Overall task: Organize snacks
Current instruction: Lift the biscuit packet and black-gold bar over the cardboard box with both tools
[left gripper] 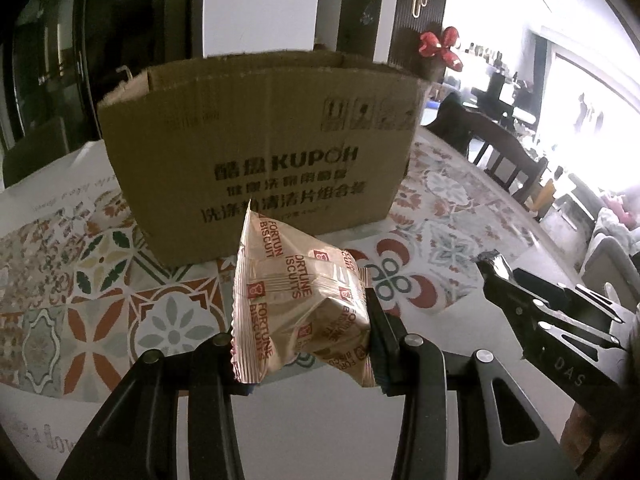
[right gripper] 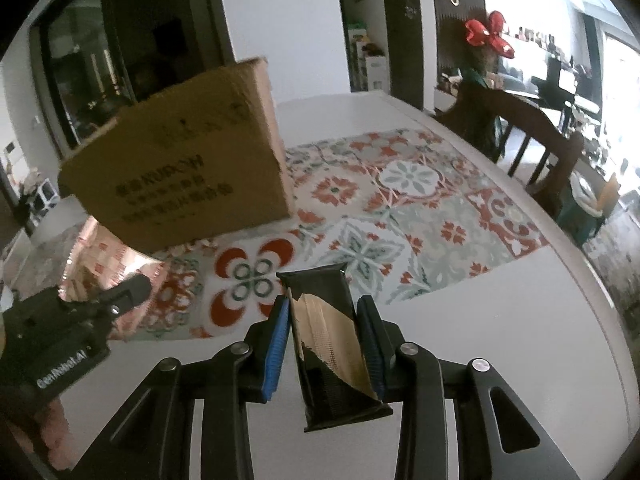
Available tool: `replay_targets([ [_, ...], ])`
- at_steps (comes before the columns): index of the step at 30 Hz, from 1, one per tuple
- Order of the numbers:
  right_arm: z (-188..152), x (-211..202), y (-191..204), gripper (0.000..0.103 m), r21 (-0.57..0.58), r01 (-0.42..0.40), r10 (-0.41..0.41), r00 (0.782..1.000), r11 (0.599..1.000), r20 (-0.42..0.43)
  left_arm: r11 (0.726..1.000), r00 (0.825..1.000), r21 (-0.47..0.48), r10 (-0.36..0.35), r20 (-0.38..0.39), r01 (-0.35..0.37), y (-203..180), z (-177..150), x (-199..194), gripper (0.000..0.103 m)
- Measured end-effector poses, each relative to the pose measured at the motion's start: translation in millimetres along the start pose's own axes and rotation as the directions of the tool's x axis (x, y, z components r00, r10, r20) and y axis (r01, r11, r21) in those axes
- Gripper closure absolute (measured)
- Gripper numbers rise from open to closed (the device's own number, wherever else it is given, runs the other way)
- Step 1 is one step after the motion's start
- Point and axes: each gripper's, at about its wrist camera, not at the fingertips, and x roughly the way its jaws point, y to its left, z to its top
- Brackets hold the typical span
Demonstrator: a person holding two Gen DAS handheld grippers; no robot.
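Note:
A tan packet printed "Fortune Biscuits" point(left gripper: 296, 300) hangs above the table, and my left gripper point(left gripper: 304, 320) is shut on it, its left finger hidden behind the wrapper. Just behind stands an open cardboard box point(left gripper: 260, 140) with dark print on its front. My right gripper point(right gripper: 324, 300) is shut on a black and gold snack bar point(right gripper: 328, 336), held upright over the table. In the right wrist view the box point(right gripper: 188, 176) stands at the left, and the left gripper point(right gripper: 120, 284) with its biscuit packet point(right gripper: 108, 260) shows below it. The right gripper point(left gripper: 492, 264) shows at the right of the left wrist view.
A patterned mat point(right gripper: 400, 200) covers the middle of the white table point(right gripper: 520, 320). A dark wooden chair point(right gripper: 532, 132) stands at the table's right edge, with a red bow point(right gripper: 488, 34) behind it. A dark glass door is at the back left.

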Motion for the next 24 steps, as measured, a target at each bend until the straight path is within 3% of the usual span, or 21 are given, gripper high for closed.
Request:
replay_targets([
  [12, 23, -39, 30, 0.068, -0.073, -0.069, 0.076, 0.991, 0.995, 0.109, 1.0, 0.995, -0.017, 0.013, 0.1, -0.011, 10, 15, -47, 0.061],
  [24, 58, -60, 52, 0.068, -0.133, -0.129, 0.155, 0.966, 0.983, 0.208, 0.998, 0.976, -0.027, 0.068, 0.207, -0.063, 28, 43, -85, 0.061],
])
